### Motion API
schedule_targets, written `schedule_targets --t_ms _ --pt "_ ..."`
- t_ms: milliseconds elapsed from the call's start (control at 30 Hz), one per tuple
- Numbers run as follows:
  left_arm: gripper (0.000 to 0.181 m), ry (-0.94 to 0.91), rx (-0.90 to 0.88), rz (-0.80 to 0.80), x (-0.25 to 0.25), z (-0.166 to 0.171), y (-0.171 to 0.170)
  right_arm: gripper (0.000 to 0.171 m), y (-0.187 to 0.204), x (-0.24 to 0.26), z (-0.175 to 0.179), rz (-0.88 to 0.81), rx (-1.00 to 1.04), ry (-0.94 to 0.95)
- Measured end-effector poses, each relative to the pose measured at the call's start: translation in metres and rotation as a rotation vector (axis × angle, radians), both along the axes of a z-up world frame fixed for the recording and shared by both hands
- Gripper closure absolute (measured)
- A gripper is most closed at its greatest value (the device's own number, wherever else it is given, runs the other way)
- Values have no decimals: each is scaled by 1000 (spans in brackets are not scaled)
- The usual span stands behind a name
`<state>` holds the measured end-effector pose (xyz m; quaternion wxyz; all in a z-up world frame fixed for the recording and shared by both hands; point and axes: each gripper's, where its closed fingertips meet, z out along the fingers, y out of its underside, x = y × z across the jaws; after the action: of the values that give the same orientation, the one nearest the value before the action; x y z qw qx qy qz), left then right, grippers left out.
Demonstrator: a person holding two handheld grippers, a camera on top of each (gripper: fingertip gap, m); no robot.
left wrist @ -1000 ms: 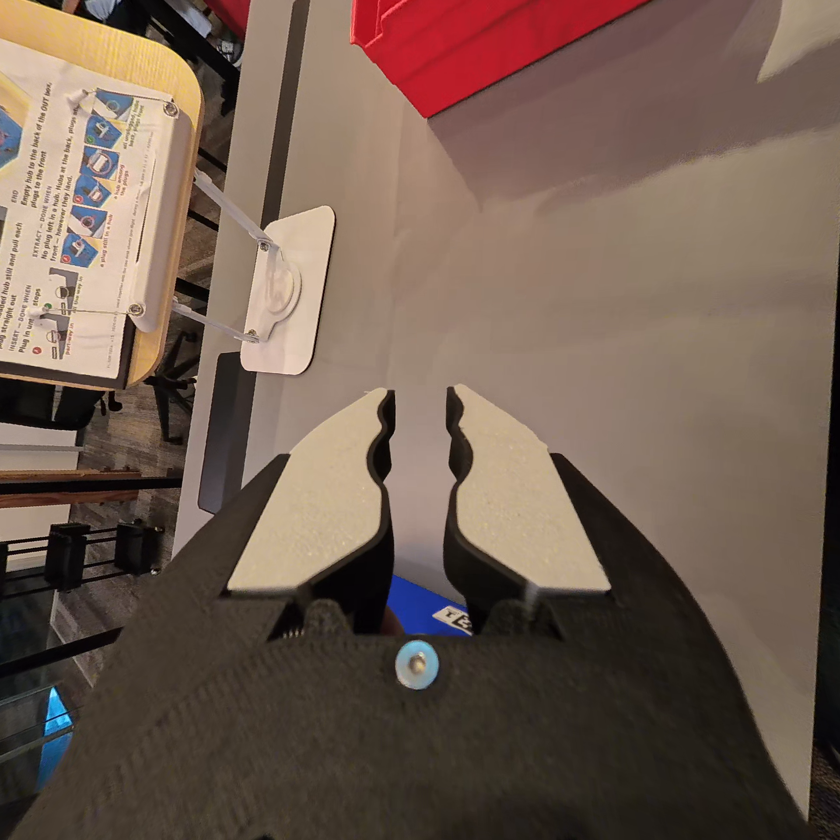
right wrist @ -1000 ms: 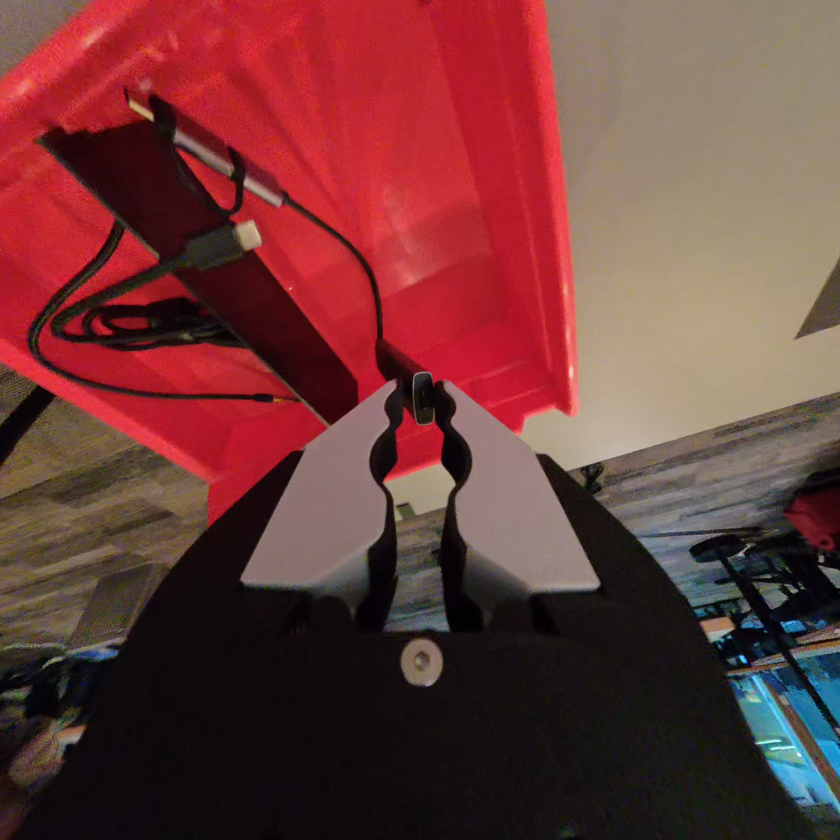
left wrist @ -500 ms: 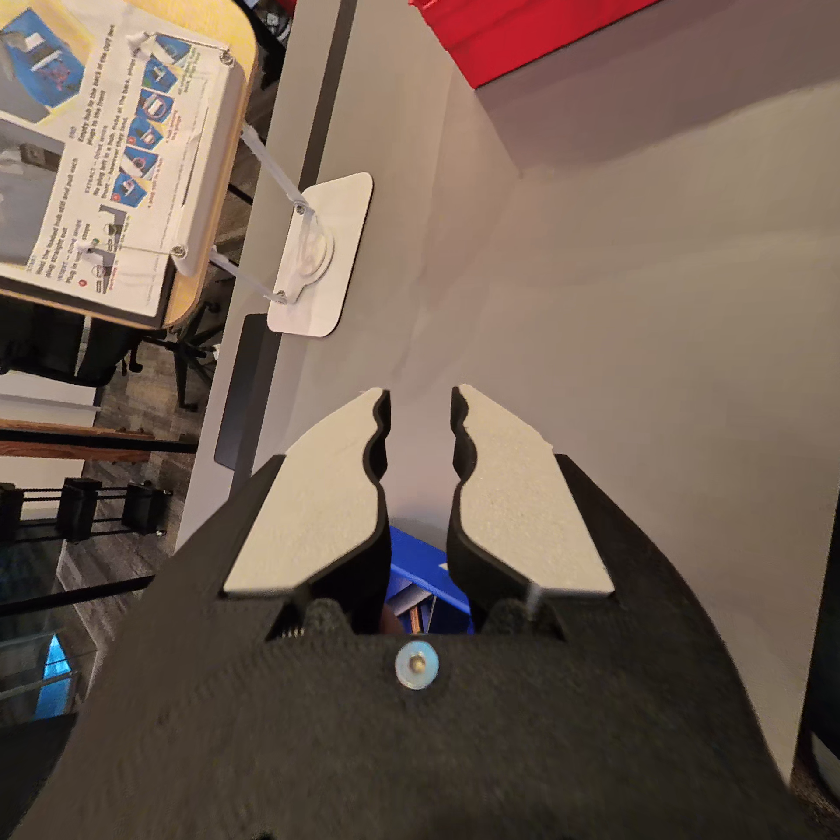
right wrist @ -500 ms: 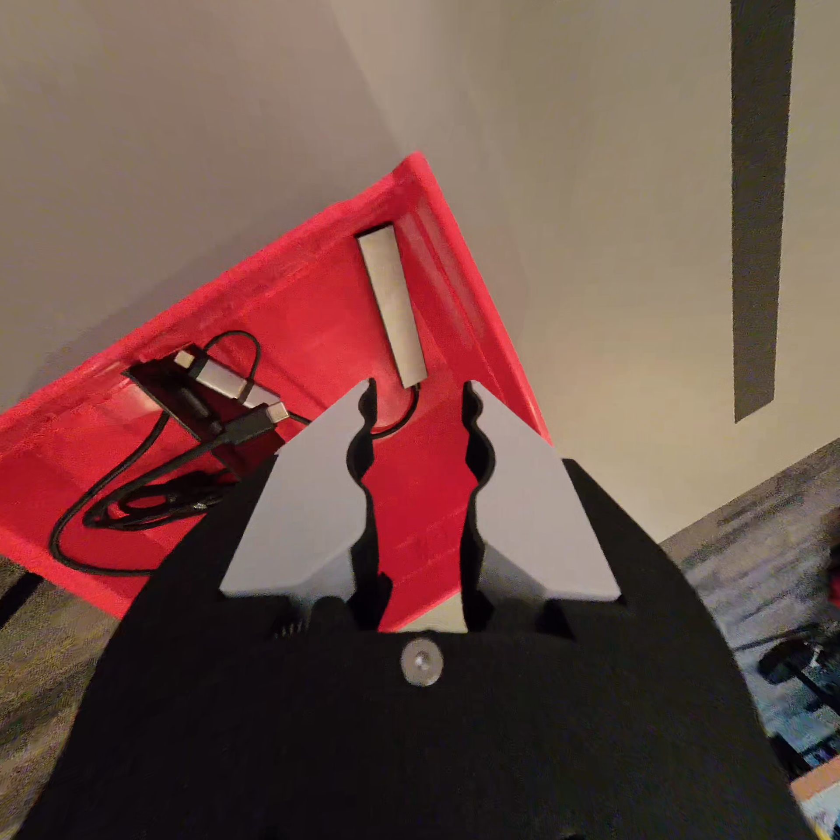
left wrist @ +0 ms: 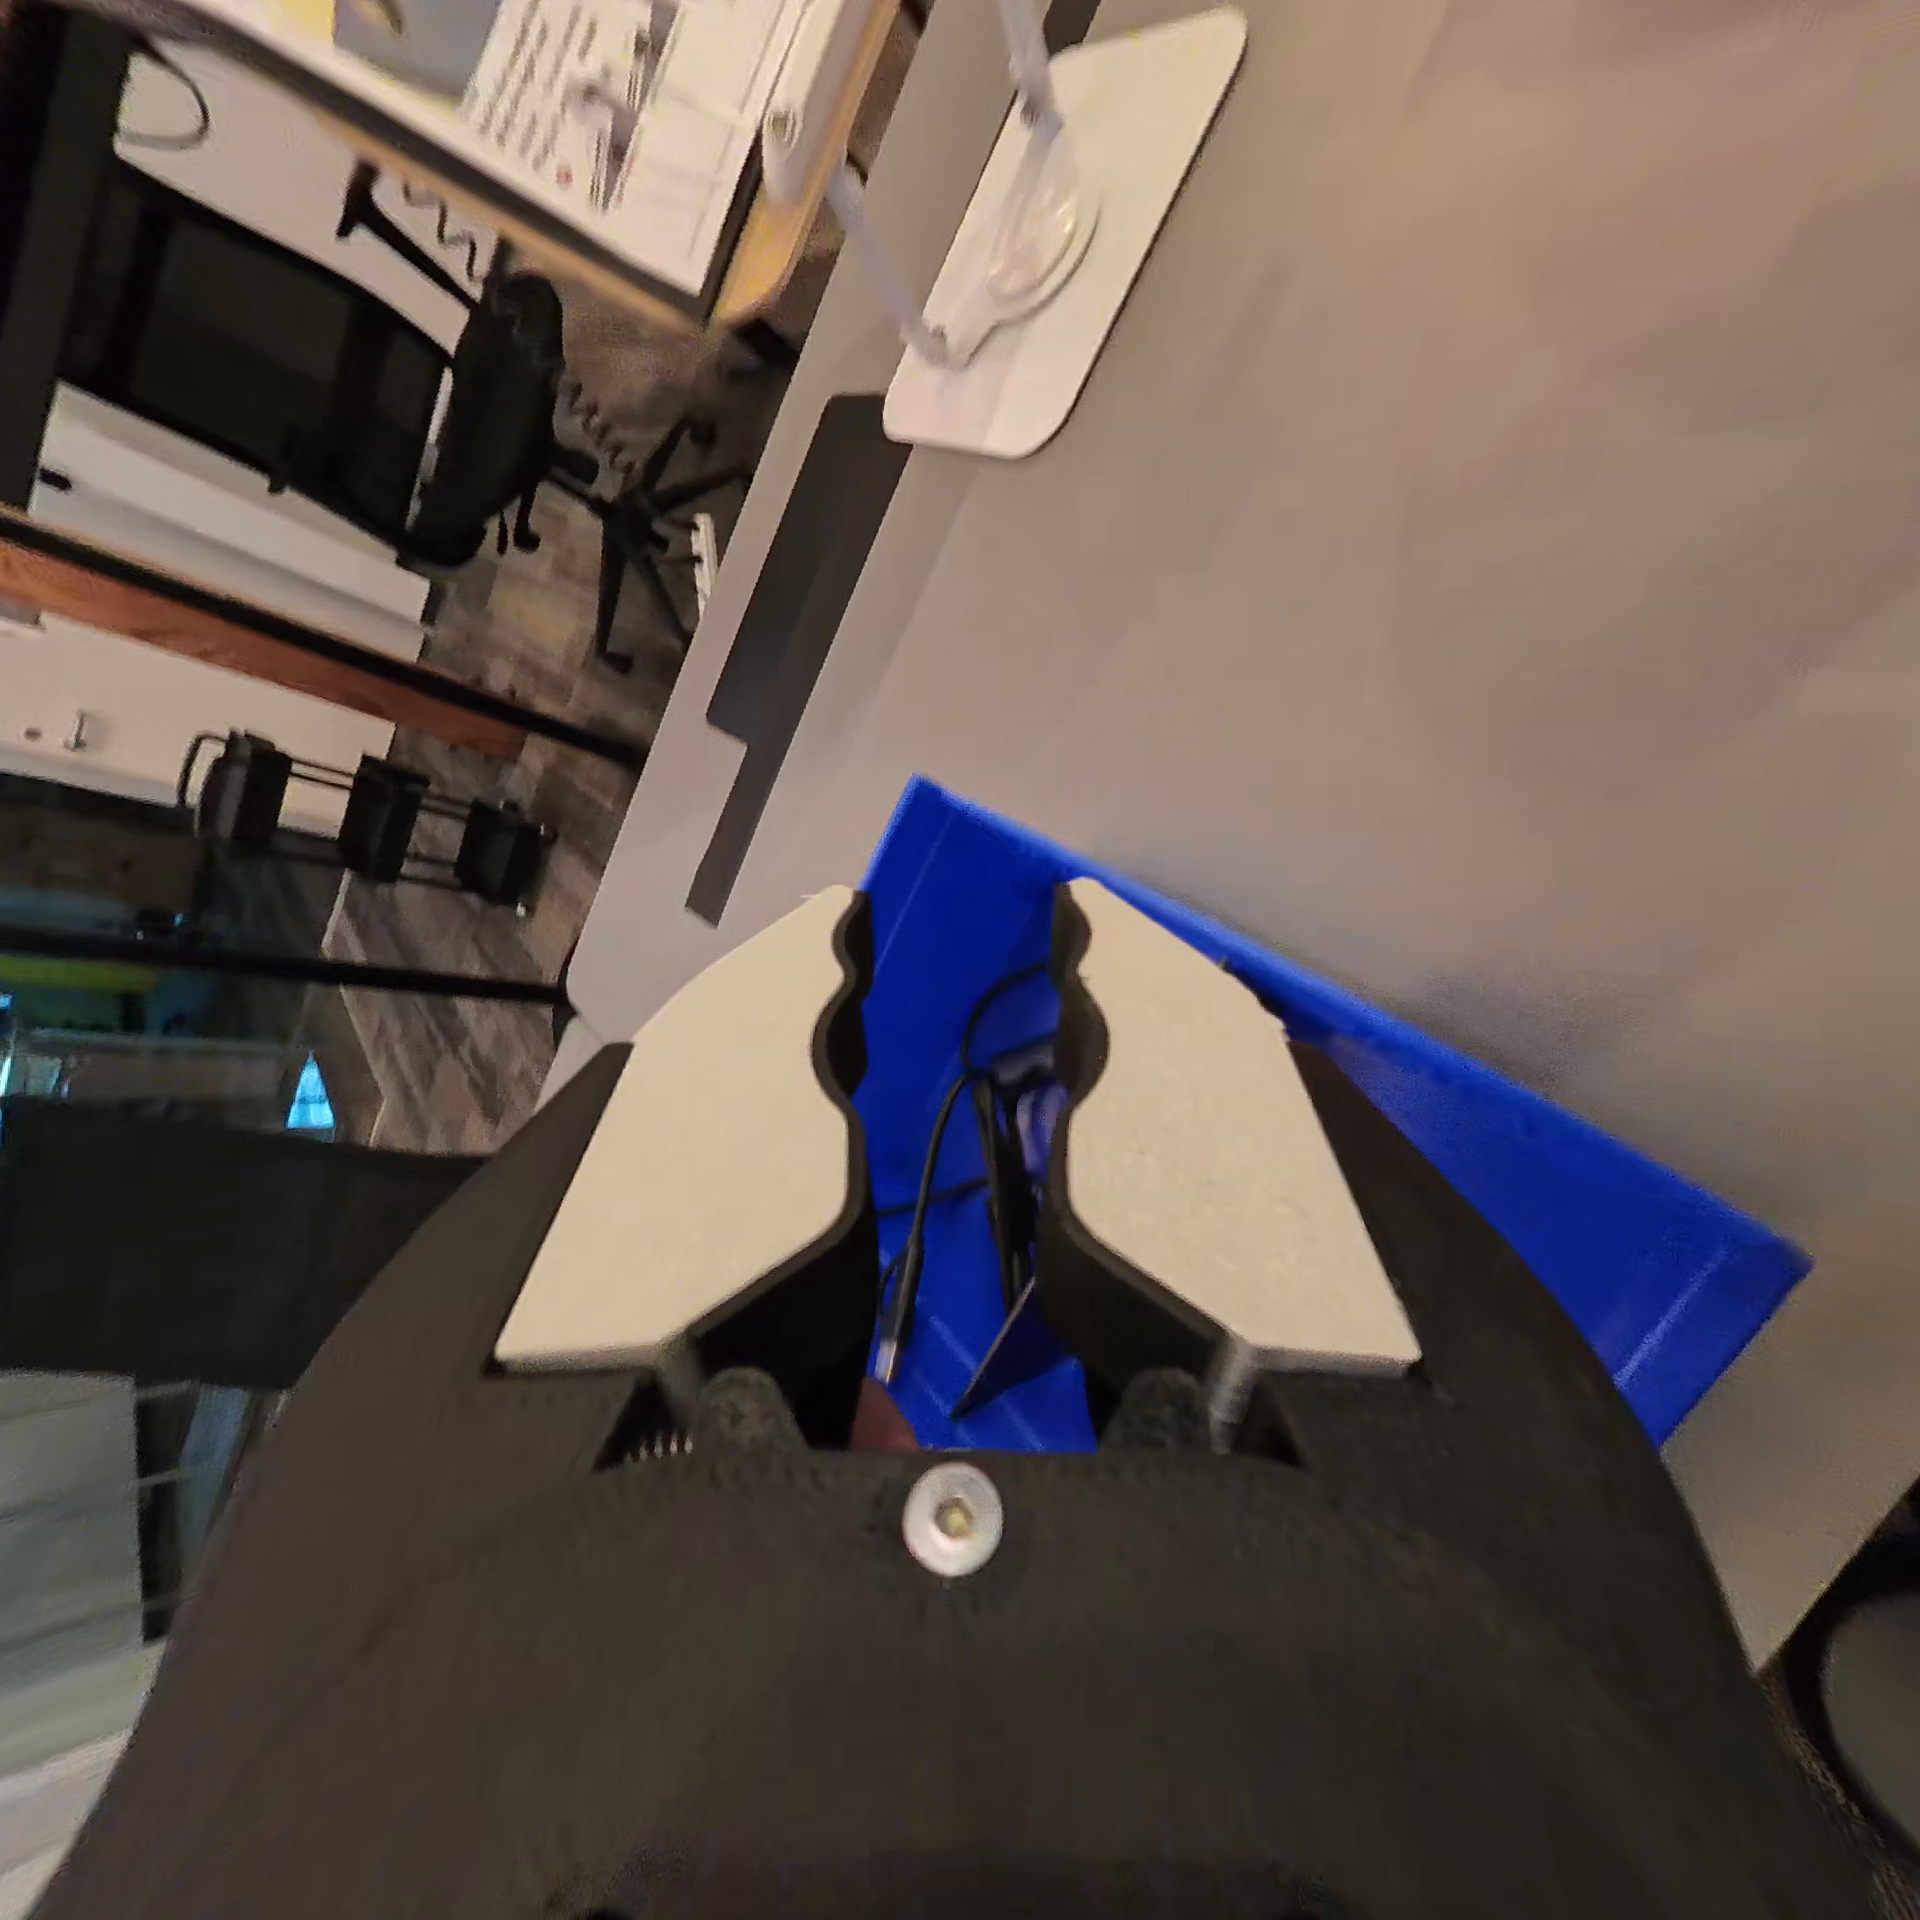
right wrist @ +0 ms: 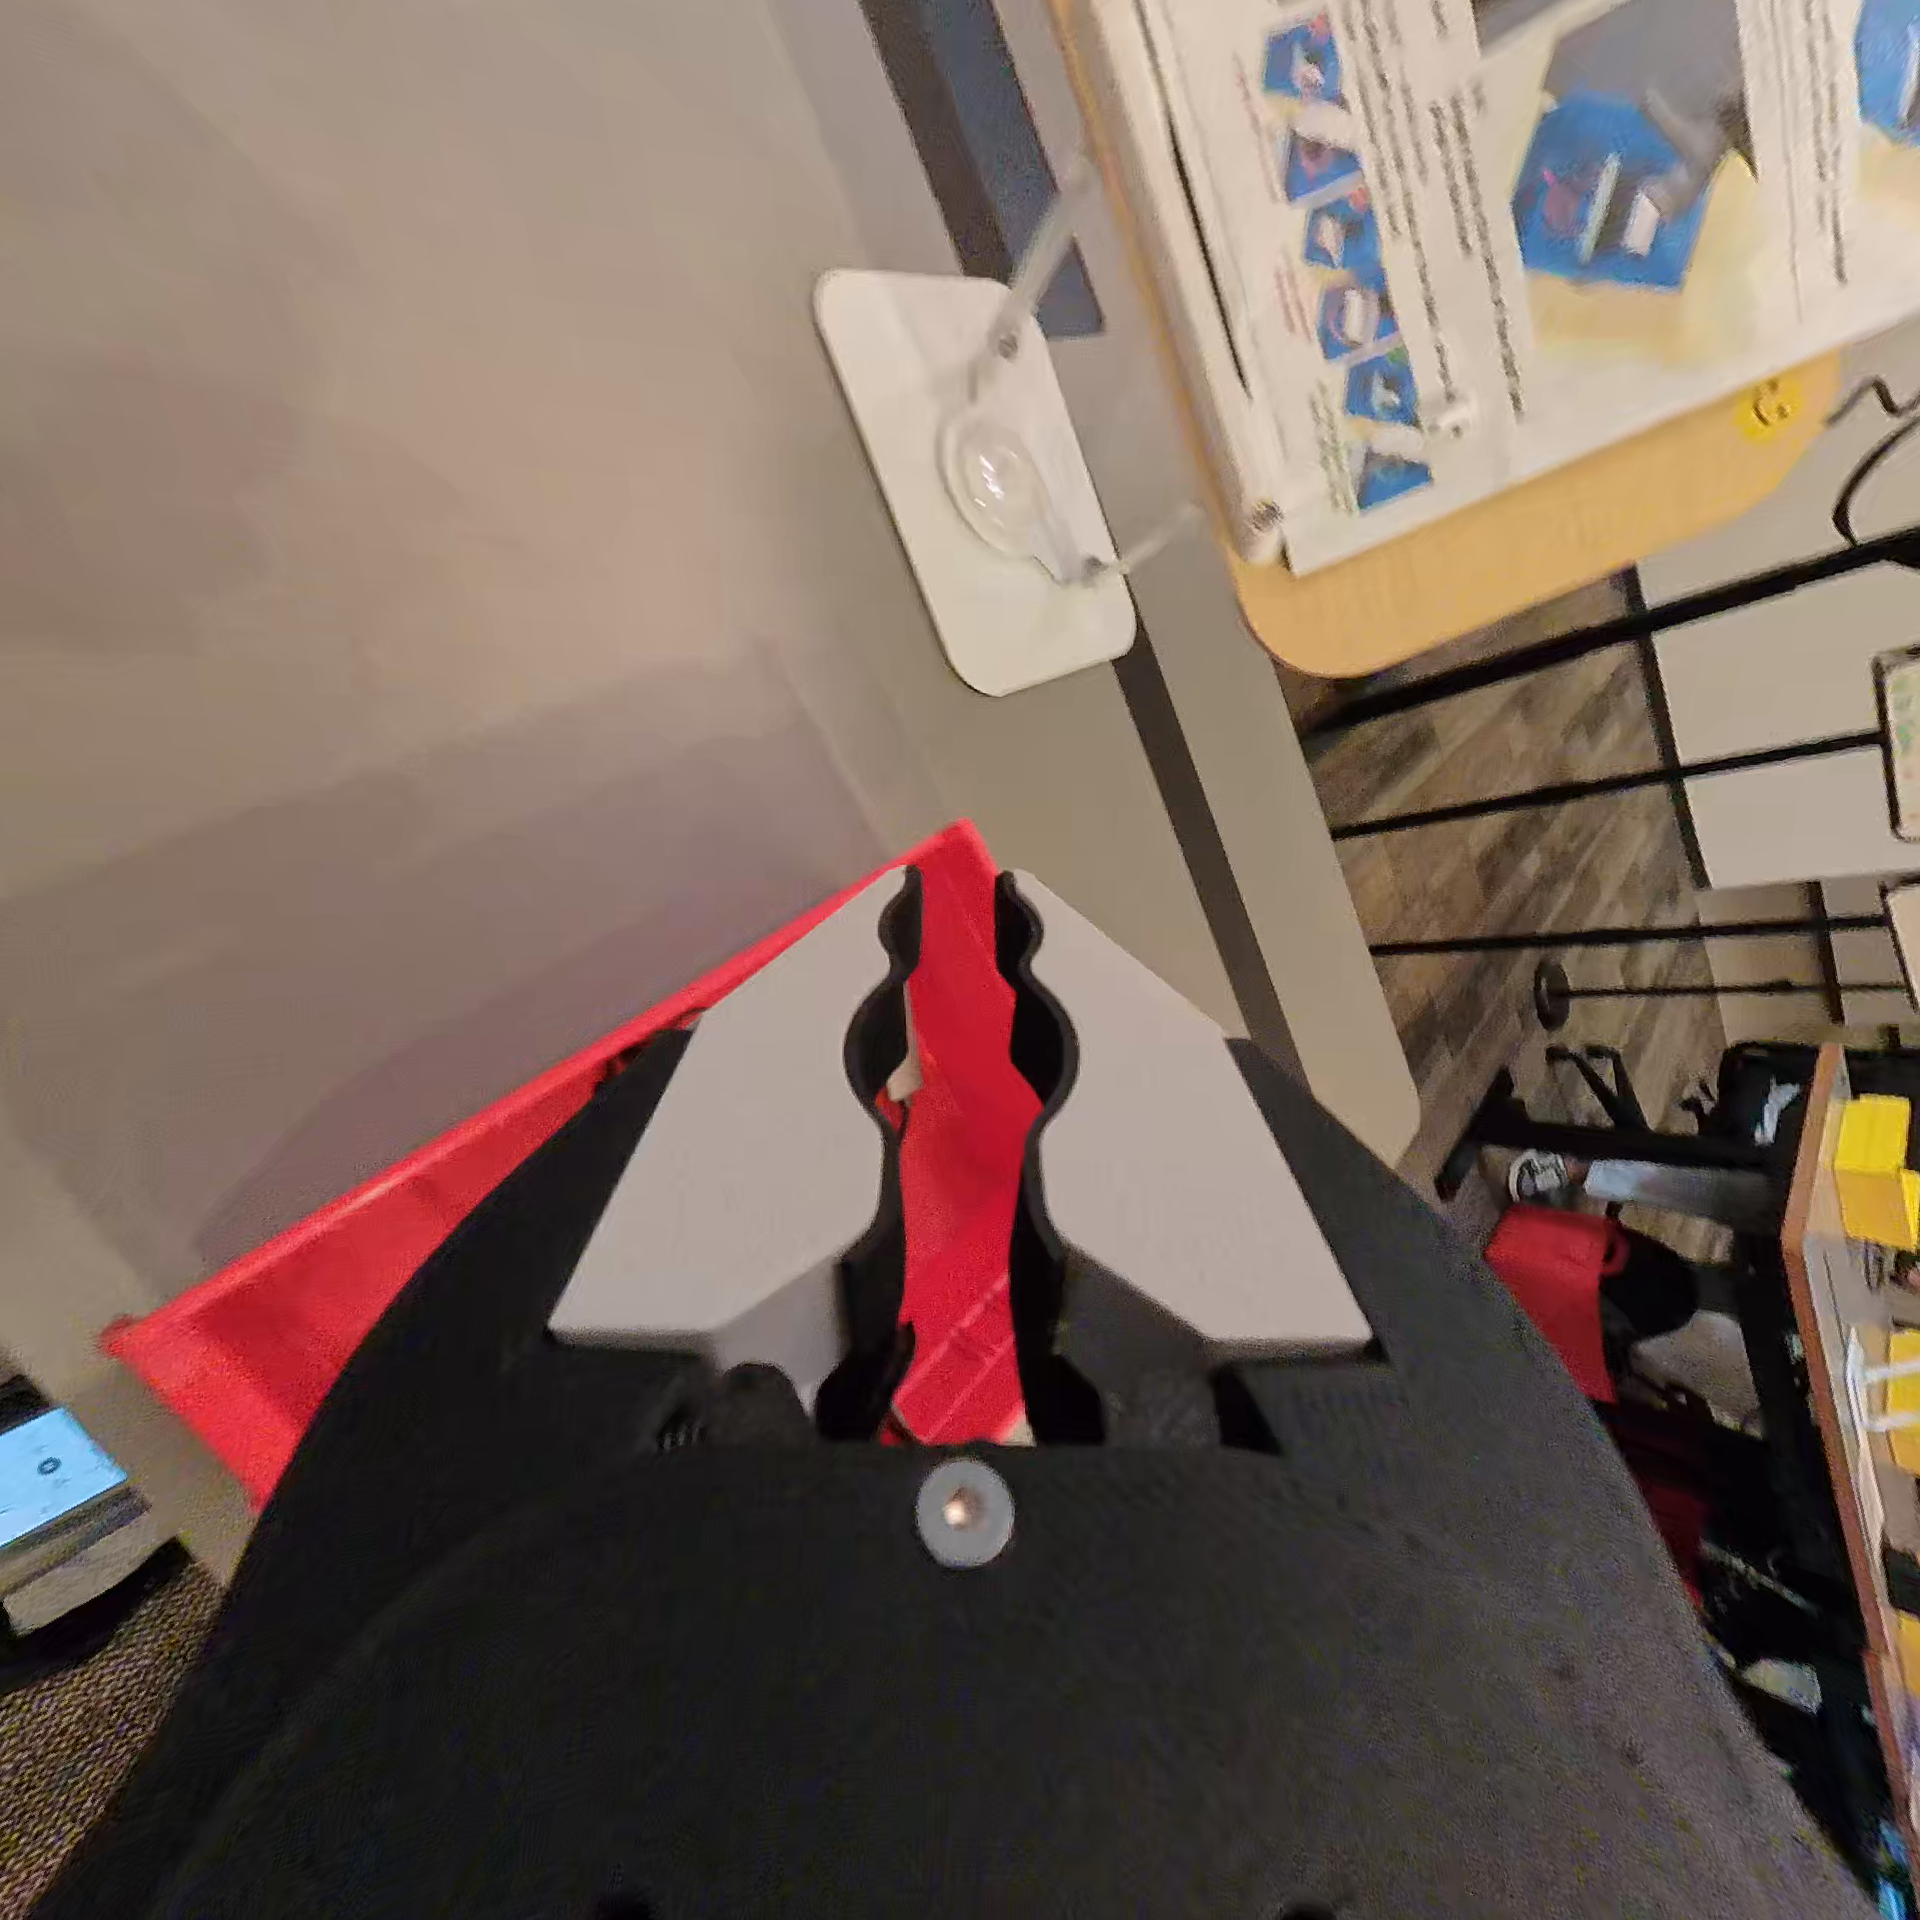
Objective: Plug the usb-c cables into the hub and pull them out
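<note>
Right gripper (right wrist: pixel 956 914) released hub, jaws empty.

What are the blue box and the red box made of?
Both look like hard plastic. The blue box has one solid bright colour and thin, straight moulded walls. The red box has the same even colour, with raised ribs inside and a slight sheen.

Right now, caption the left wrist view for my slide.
Open left gripper above a blue bin holding black cables on a grey table.
</note>
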<state>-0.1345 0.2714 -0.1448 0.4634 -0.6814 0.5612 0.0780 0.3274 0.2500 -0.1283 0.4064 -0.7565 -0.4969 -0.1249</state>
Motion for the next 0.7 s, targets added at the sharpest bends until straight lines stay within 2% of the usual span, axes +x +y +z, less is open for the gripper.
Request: schedule_targets --t_ms 33,300,467,567,700 --pt "149 21 -6 25 -10 -3 3 159 -8 -9 -2 19 4 -1" --pt "151 233 -118 128 -56 -53 35 162 -45 -61 -24 124 24 33" --pt "153 380 -197 148 -75 -82 61 163 -62 -79 -42 182 9 30" --pt "154 388 -255 136 -75 -95 73 164 -68 -87 -42 202 14 57" --pt "153 509 -328 132 -85 -123 84 165 -72 -94 -44 224 16 76"
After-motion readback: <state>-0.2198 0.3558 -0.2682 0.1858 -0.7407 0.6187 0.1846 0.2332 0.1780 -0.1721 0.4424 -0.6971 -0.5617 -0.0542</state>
